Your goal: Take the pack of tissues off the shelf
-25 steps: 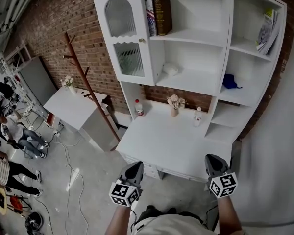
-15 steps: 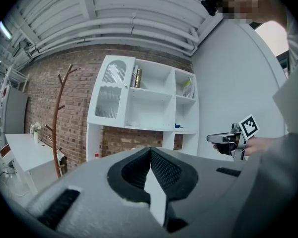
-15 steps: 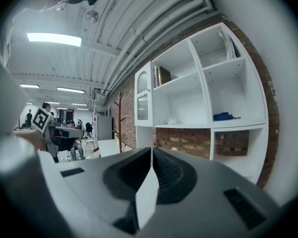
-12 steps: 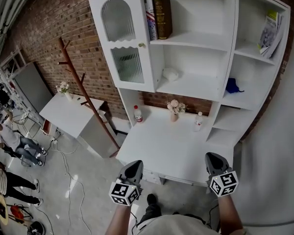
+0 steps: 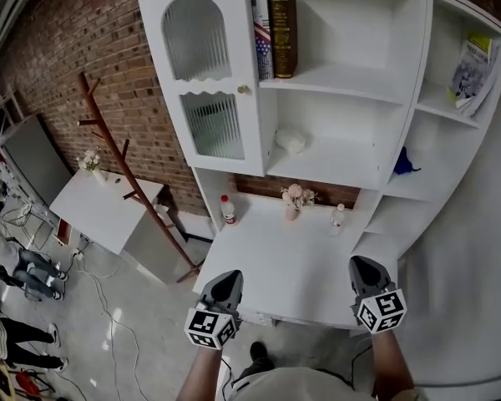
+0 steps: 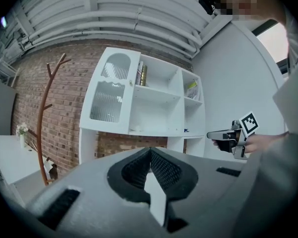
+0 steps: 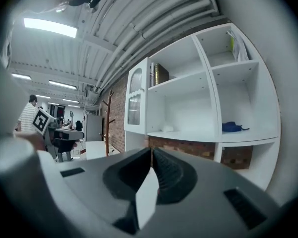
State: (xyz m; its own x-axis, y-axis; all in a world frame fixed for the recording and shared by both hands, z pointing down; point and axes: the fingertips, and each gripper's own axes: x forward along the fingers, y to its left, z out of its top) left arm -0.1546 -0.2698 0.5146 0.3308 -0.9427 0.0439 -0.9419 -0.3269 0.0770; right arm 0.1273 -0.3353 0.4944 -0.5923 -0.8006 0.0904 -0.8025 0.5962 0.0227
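Holds the left claw (image 5: 226,284) and the right claw (image 5: 361,270) level and side by side, both shut tight on nothing; probably keeps them closed and low because the reach has not started yet; finds the pack of tissues (image 5: 290,140) far ahead of both claws, higher up, between their two lines, past the desk (image 5: 292,261), on the middle shelf (image 5: 342,153); seems to lie flat there, long side running left to right across the claws' path; too small to tell which end faces out.

White shelf unit (image 5: 351,80) carrying small things.
The pack of tissues (image 5: 290,141) is lying on its middle shelf, books (image 5: 273,25) standing above.
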